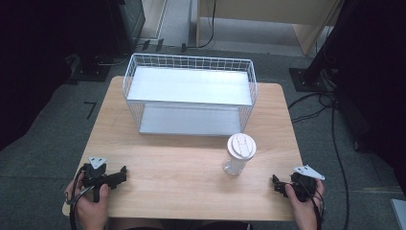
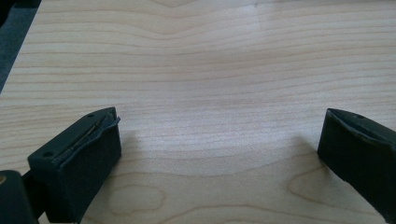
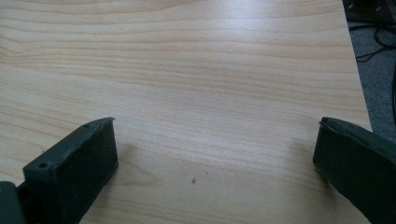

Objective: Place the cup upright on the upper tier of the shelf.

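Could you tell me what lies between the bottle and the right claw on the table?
Nothing: the high view shows bare table between the bottle and the right claw.

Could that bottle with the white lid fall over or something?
It might. The clear bottle is tall and narrow, standing alone in front of the wire rack, so a bump from the right gripper could tip it. It also stands toward the table edge on that side, so it might roll off.

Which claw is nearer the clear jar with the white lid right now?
Right. The right claw sits just past the jar near the table's front right corner; the left claw is across the table near the front left.
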`<state>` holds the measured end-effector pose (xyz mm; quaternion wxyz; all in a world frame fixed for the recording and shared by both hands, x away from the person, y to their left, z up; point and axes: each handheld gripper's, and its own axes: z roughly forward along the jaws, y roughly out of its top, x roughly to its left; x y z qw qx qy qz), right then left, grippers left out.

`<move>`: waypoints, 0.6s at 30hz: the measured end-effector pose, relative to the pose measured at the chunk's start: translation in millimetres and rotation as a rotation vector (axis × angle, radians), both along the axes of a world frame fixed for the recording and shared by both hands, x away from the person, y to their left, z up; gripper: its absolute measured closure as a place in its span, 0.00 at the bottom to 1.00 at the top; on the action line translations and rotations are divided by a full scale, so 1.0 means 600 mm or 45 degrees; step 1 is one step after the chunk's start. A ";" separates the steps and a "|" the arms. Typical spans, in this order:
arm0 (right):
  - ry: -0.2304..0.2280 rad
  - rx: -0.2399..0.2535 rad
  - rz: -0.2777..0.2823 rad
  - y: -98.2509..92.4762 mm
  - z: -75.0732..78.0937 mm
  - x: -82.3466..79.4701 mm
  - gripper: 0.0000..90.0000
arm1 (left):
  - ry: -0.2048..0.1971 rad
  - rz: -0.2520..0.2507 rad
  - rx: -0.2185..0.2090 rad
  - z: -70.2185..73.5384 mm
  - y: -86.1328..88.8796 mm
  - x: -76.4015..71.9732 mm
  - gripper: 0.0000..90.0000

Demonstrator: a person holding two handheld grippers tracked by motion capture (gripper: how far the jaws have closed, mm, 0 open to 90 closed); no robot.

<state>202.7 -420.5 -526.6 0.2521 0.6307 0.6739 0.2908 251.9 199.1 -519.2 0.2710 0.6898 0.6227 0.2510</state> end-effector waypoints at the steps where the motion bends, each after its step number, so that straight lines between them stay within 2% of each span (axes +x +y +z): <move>1: -0.001 0.000 0.003 0.001 0.000 -0.001 0.00 | 0.000 0.000 0.001 0.000 0.000 0.000 0.00; 5: 0.020 -0.005 0.032 0.008 0.003 -0.006 0.00 | 0.000 0.000 0.001 0.000 0.000 0.000 0.00; 11: 0.000 -0.018 0.104 0.035 0.005 -0.007 0.00 | 0.000 -0.001 0.001 0.000 0.000 0.000 0.00; 14: -0.016 0.018 0.145 0.049 0.008 -0.007 0.00 | 0.000 -0.001 0.001 0.000 0.000 0.000 0.00; 18: -0.042 0.035 0.186 0.069 0.012 -0.007 0.00 | 0.000 -0.001 0.001 0.000 0.000 0.000 0.00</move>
